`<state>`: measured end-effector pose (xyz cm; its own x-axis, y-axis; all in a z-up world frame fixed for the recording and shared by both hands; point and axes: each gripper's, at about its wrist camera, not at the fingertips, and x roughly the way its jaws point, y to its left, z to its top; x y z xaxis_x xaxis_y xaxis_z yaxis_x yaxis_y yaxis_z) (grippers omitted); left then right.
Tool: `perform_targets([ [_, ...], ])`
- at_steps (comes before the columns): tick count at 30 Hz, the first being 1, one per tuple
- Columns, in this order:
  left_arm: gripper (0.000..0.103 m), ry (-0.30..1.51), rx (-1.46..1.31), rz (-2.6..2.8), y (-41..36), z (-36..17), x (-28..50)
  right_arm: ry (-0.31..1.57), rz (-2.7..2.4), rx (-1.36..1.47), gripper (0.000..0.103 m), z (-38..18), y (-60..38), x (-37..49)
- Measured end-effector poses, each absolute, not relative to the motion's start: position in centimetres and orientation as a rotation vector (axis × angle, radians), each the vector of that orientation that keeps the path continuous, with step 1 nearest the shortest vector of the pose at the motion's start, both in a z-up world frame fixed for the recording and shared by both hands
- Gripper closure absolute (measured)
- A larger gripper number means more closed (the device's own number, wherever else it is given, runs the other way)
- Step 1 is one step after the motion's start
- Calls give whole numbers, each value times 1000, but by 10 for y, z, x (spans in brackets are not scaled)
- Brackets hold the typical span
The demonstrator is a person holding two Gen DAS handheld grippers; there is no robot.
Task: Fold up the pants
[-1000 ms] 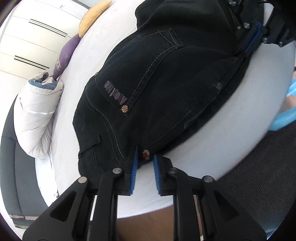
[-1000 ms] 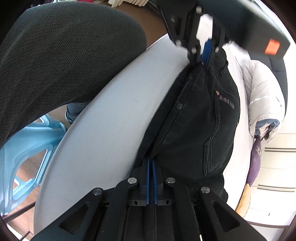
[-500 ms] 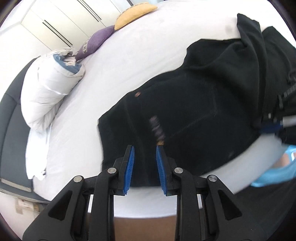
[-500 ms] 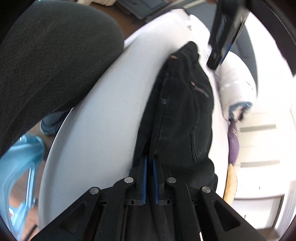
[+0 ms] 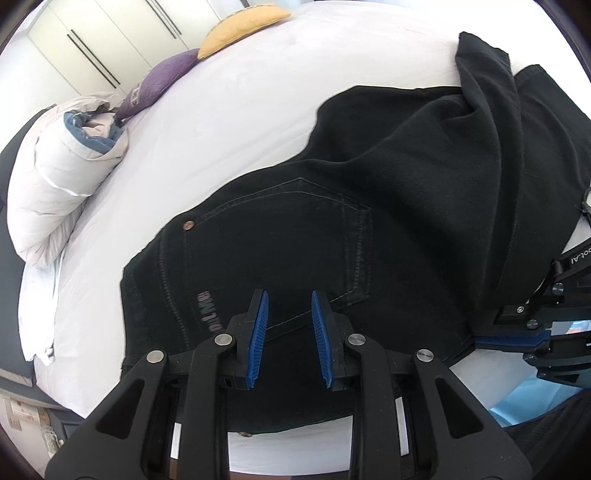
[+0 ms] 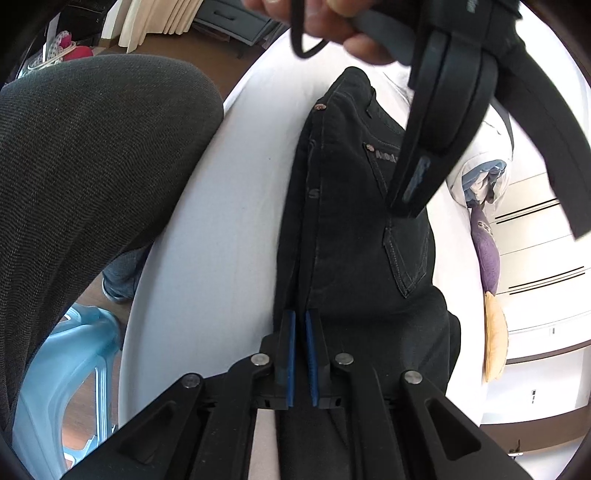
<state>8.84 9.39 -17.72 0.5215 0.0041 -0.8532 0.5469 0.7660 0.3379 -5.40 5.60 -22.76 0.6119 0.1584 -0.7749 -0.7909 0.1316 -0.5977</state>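
Observation:
Black jeans lie on the white bed, back pocket up, with the legs folded back over the seat at the right. My left gripper is open and empty, raised above the waistband area. My right gripper is shut on the near edge of the jeans at the bed's near side; it also shows at the right edge of the left wrist view. The left gripper hangs over the pocket in the right wrist view.
A rolled white duvet, a purple pillow and a yellow pillow lie at the far side of the bed. White wardrobes stand behind. A person's grey-clad leg and a light blue stool are beside the bed.
My left gripper let go of the waistband, opened wider and lifted up over the jeans. My right gripper stayed shut on the jeans' edge.

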Motion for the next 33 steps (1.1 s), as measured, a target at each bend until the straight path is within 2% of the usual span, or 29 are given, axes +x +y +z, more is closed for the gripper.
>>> perform_targets([
  [3, 79, 1031, 689, -358, 81, -200, 91, 622, 719, -1232, 93, -226, 54, -59],
  [5, 80, 1030, 756, -337, 73, -216, 87, 694, 739, -1062, 84, -204, 37, -56],
  [7, 80, 1007, 799, -321, 67, -221, 81, 784, 737, -778, 48, -177, 1, -43],
  [8, 80, 1004, 820, -316, 64, -221, 79, 825, 713, -616, 45, -165, -26, -33],
  [10, 80, 988, 846, -311, 56, -216, 77, 924, 640, -292, 45, -152, -93, -7],
  [14, 80, 922, 821, -332, 32, -196, 73, 983, 377, 268, 45, -149, -254, 38],
  [20, 80, 1031, 773, -315, 27, -222, 92, 854, 45, 913, 44, -164, -452, 61],
  [27, 80, 1056, 773, -314, 18, -221, 90, 944, -7, 1080, 45, -208, -489, 102],
  [33, 80, 1075, 721, -328, 36, -220, 112, 957, 11, 1113, 46, -212, -473, 118],
])
